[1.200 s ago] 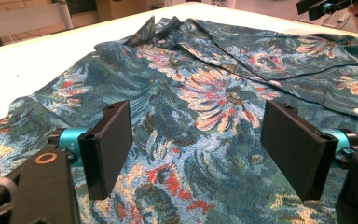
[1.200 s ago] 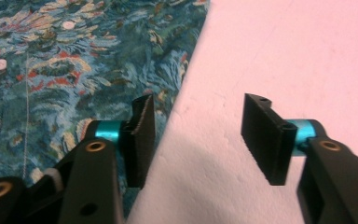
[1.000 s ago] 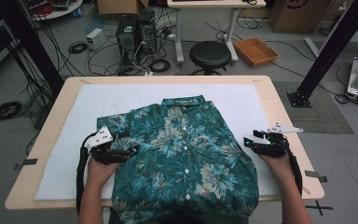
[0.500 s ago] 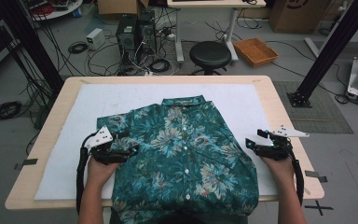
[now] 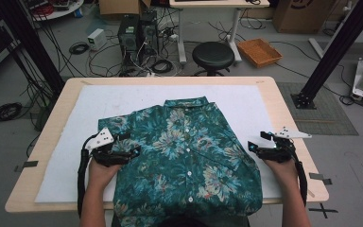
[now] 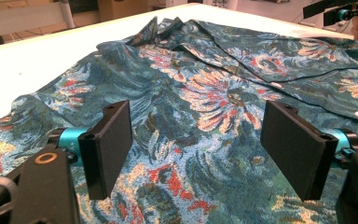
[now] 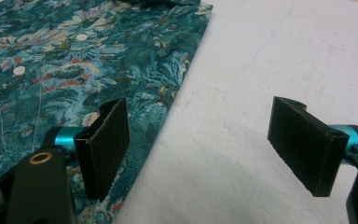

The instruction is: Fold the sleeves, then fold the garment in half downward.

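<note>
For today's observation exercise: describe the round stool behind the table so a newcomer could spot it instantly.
Start at the wooden table with the floral shirt spread on its white mat. Look past its far edge to the floor: the stool stands there, between the computer towers and an orange tray. It alone has a round black seat.

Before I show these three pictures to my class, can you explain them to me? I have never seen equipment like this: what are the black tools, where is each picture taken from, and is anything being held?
A person stands at a table covered with a white mat, holding a hand-operated two-jaw gripper in each hand. The high view looks down from above. There the left gripper sits over the left side of a teal flowered shirt, and the right gripper is at the shirt's right edge. The other two pictures come from cameras riding on each gripper, looking along its black jaws. Both grippers are open, holding nothing. The shirt lies buttoned, face up, on the mat.
</note>
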